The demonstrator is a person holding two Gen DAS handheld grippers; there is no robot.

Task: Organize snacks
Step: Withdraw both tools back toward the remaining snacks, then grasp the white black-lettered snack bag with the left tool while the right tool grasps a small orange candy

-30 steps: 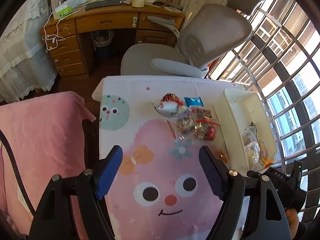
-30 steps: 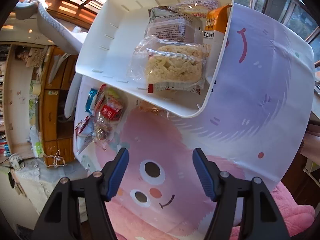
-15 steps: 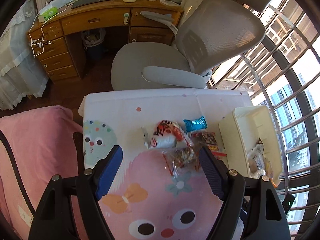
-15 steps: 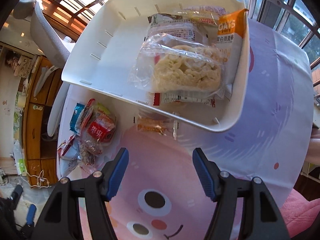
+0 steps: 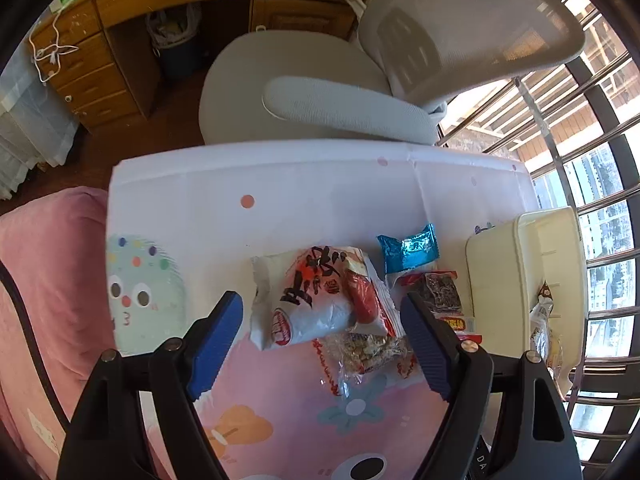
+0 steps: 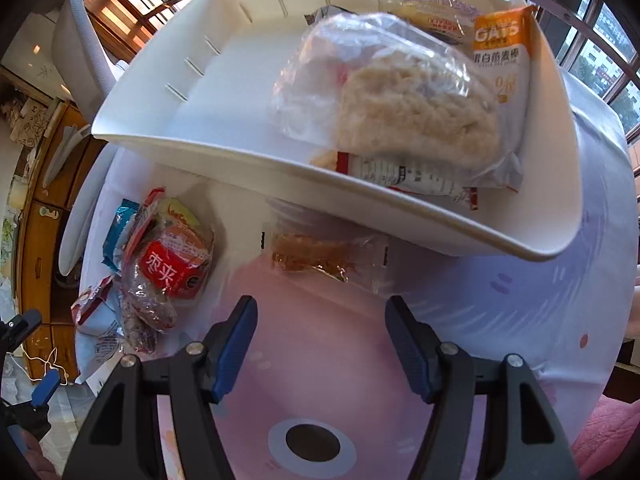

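Observation:
A pile of snack packets lies on the cartoon tablecloth (image 5: 280, 200): a white packet with red print (image 5: 312, 300), a blue wrapper (image 5: 410, 248), a dark packet (image 5: 440, 292) and a clear nut bag (image 5: 368, 352). My left gripper (image 5: 320, 336) is open, its jaws on either side of the white packet. A white bin (image 6: 420, 208) holds a clear rice-cake bag (image 6: 400, 100) and an orange oats packet (image 6: 504, 52). My right gripper (image 6: 320, 344) is open and empty, just short of an amber snack packet (image 6: 320, 260) lying beside the bin.
The bin also shows at the right of the left wrist view (image 5: 500, 288). A grey office chair (image 5: 320, 72) stands behind the table, with a wooden desk (image 5: 120, 20) beyond. A pink blanket (image 5: 40, 280) lies to the left. Window bars (image 5: 592, 200) run along the right.
My left gripper has moved forward and down onto the snack pile. My right gripper has moved closer to the bin and the amber packet. Both stay open.

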